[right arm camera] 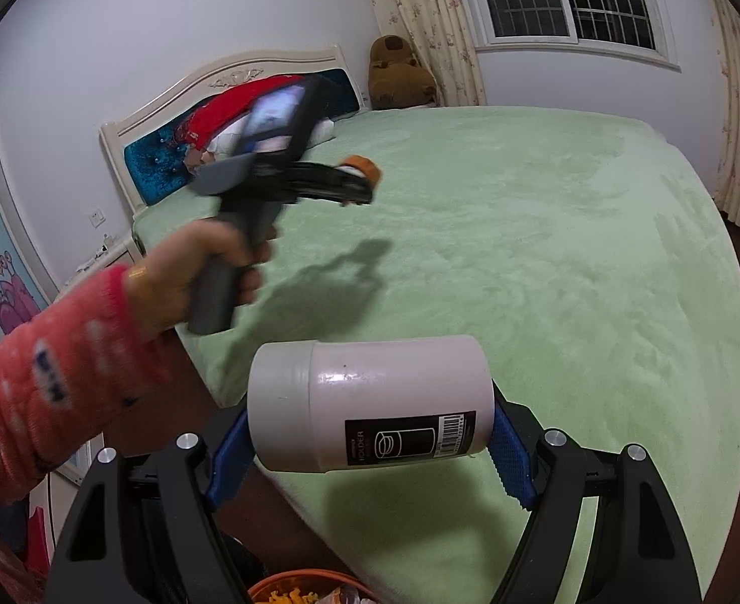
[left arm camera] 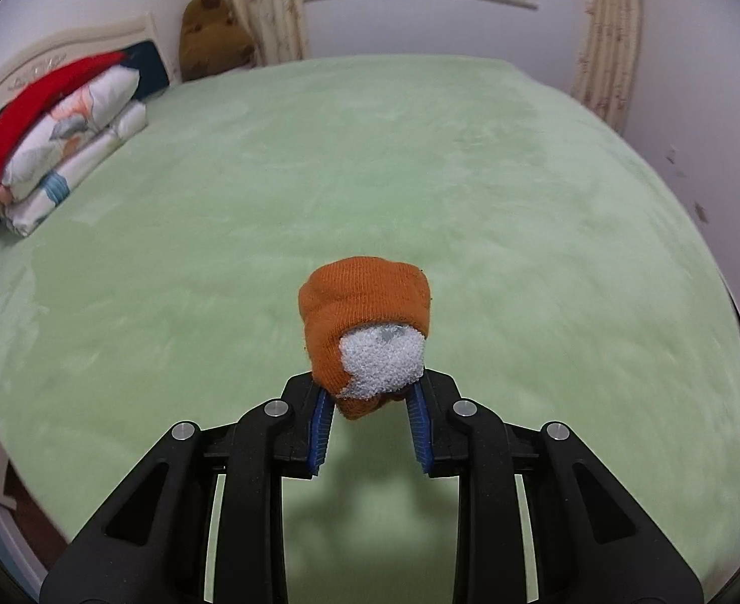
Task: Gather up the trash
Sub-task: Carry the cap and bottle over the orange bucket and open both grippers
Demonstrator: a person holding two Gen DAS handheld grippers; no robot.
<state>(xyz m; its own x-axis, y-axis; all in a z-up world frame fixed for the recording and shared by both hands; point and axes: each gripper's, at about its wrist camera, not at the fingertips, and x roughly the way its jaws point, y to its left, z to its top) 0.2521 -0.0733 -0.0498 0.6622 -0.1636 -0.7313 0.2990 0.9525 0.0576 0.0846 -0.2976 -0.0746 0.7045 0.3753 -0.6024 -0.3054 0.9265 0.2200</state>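
Left tool [left arm camera: 372, 415]: its blue-padded fingers are clamped on a balled orange knitted sock with a white fuzzy patch [left arm camera: 364, 327], held clear above the pale green plush bed cover [left arm camera: 420, 176]. The right wrist view confirms this from the side; the left tool [right arm camera: 357, 189] appears there blurred, the sock [right arm camera: 364, 167] at its tip, the person's left hand [right arm camera: 203, 272] on the handle.

Right tool [right arm camera: 370, 445]: it grips a white cylindrical plastic container with a black barcode label [right arm camera: 370, 402], lying sideways between the pads, lid end to the left. It hangs over the near edge of the bed.

Handling, judged:
- The sock is soft and light and will compress. The present hold sits at its lower end, so the bulk projects forward; a grip nearer the middle would be more secure.
- The container is rigid and smooth (likely slippery against the pads), probably light if empty. It is held across its ends; any tilt could let it slide.

An orange-rimmed bin with yellow scraps inside [right arm camera: 299, 589] shows at the bottom of the right wrist view, directly below the container. It looks like the collection point, and both items remain outside it.
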